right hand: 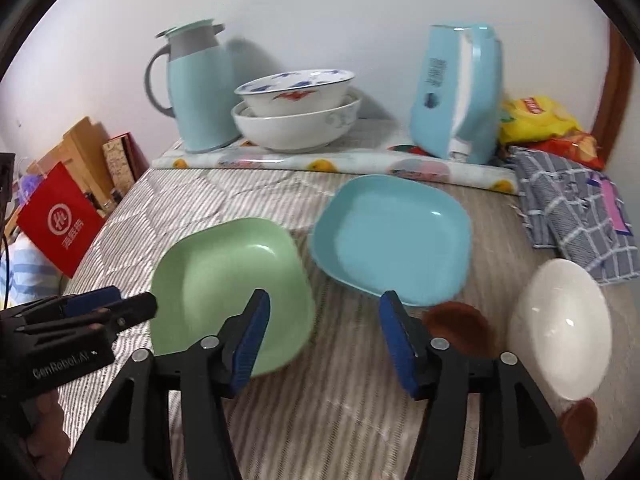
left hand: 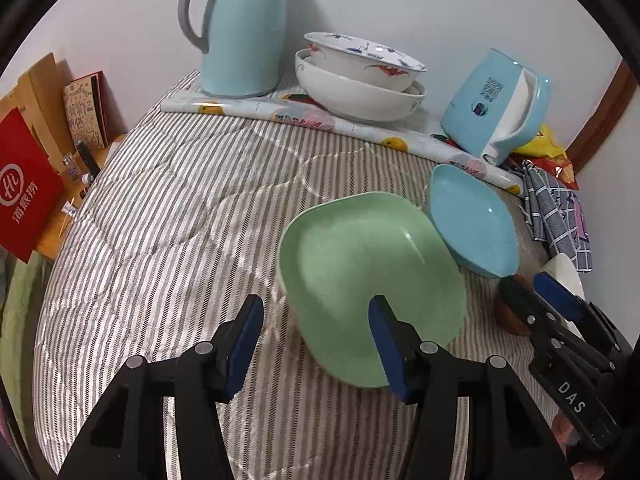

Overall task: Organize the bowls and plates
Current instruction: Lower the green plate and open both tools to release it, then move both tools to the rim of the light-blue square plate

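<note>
The green plate (left hand: 372, 280) lies on the striped bedcover (left hand: 180, 220), just beside the blue plate (right hand: 392, 236), with a white bowl (right hand: 560, 328) further to the right and two small brown saucers (right hand: 460, 326) near it. The left gripper (left hand: 316, 340) is spread wide, one finger over the plate's near rim and the other off its left edge, holding nothing; the right gripper (right hand: 324, 340) is likewise spread and empty, hovering between the two plates. To do this step well, I judge the left gripper should drop so one finger slides under the near rim and the other presses on top, then pinch firmly, since the smooth, shallow plate could slip or tip on the soft cover. Lifting it level and lowering it squarely onto the blue plate would make a tidy stack. The surface looks quilted and yielding, so pressing down may sink the rim. Behind, on a fruit-patterned cloth (right hand: 320, 160), stand two nested white bowls (right hand: 296, 120), a pale blue thermos jug (right hand: 200, 96) and a blue kettle (right hand: 460, 92), against a plain white wall (right hand: 320, 12); a checked towel (right hand: 576, 220) lies to the right.
</note>
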Demonstrator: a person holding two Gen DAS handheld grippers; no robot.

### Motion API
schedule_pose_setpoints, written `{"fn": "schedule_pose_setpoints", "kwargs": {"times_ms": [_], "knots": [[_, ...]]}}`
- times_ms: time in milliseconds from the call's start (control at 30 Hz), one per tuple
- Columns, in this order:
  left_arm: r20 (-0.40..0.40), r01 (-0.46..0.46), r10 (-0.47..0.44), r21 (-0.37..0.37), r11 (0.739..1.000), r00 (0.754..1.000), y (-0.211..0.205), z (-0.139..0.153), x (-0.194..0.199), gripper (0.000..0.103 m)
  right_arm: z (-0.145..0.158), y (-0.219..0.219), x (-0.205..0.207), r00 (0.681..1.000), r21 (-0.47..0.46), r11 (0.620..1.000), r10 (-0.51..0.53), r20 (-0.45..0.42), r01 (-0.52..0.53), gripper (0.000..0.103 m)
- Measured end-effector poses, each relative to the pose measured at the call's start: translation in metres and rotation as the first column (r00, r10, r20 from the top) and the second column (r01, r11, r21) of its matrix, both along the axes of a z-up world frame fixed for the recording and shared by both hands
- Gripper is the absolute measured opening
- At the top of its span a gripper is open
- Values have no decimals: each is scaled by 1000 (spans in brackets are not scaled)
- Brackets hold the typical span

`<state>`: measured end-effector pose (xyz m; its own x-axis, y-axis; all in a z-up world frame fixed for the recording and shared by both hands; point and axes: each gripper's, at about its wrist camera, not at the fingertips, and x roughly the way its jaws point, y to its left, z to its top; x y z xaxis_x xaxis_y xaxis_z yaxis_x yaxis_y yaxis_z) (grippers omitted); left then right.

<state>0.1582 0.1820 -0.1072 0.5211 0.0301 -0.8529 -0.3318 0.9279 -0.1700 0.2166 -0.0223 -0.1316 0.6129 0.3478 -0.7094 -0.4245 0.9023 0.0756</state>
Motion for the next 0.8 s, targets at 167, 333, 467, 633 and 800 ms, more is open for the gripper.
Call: {"fn": "schedule_pose_setpoints", "kwargs": {"times_ms": [167, 333, 467, 633, 800], "knots": [[36, 16, -16, 7, 1000, 999, -10, 15, 6, 52, 7, -30, 5, 997, 25, 997, -69, -19, 69, 59], [65, 38, -40, 26, 999, 997, -24, 30, 19, 52, 14, -56, 12, 991, 16, 991, -131, -15, 131, 59], [84, 60, -64, 44, 997, 994, -35, 38, 31, 52, 18, -73, 19, 987, 40, 986, -157, -44, 159, 59], [91, 82, -87, 56, 995, 992, -45, 41, 47, 52, 19, -78, 33, 982, 4, 983, -185, -48, 186, 59], [85, 100, -106, 64, 993, 991, -51, 39, 65, 52, 20, -82, 46, 980, 19, 982, -188, -63, 189, 59]]}}
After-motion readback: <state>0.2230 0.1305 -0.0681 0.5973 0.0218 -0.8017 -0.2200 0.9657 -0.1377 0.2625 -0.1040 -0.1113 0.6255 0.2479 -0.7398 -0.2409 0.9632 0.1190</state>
